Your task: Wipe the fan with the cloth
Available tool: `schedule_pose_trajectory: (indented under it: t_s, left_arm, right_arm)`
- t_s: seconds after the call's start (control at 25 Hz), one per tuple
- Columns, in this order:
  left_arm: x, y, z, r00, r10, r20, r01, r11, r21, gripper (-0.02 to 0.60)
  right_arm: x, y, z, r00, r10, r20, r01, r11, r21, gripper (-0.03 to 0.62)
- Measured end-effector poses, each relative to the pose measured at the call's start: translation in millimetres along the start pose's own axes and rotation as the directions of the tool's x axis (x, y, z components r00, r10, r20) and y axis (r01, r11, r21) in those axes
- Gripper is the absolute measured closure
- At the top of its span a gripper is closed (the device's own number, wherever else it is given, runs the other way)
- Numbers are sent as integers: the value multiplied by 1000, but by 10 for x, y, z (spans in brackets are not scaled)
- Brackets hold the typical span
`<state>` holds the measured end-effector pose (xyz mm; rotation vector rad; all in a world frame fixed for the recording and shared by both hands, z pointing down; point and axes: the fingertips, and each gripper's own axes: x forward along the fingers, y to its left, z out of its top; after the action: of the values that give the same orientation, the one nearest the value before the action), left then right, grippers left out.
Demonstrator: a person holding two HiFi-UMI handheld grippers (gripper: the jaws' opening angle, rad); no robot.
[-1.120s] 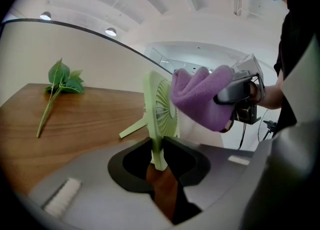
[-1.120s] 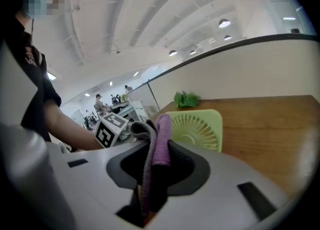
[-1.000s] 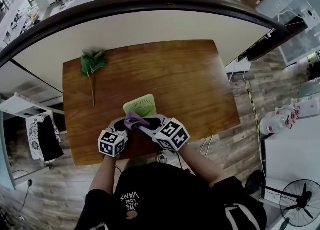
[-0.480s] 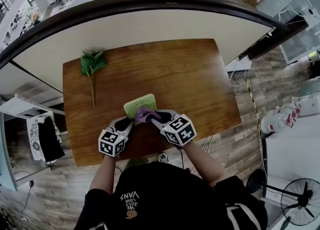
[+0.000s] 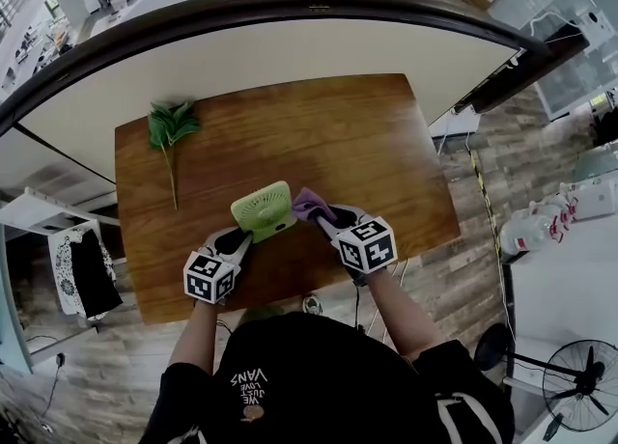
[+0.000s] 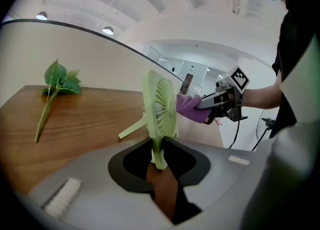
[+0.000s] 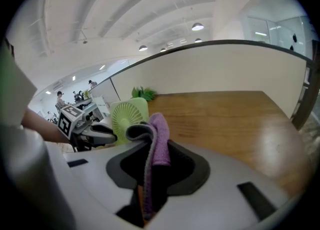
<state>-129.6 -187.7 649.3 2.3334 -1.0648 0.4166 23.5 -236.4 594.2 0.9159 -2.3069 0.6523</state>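
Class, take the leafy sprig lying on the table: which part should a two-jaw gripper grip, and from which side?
Probably the bare stem, from above, jaws across it. The sprig lies flat on the table; its stem is thin and straight, while the leaves at the far end would likely crush.

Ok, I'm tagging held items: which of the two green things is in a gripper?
The green fan, clamped on edge in the left gripper; the leafy sprig lies loose near the far left corner of the table.
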Motion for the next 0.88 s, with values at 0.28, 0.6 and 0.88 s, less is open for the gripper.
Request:
schedule_pose_trajectory:
  t_s: [0.28,0.6,0.88]
  left_arm:
    - [-51,8,35,999,31,29,-30,999,-17,500]
    - [-317,57,374,984,46,174,-35,997,-65,479]
    - [-265,71,603,983,20,181,-14,999,-38,431]
  right_arm:
    - [-81,130,-71,1000,20,8,-19,999,-36,497]
    - [86,874,-264,978,206,-30,-208,962,-175,497]
    - [364,1344,-319,939,327,-104,-343,894,-287,497]
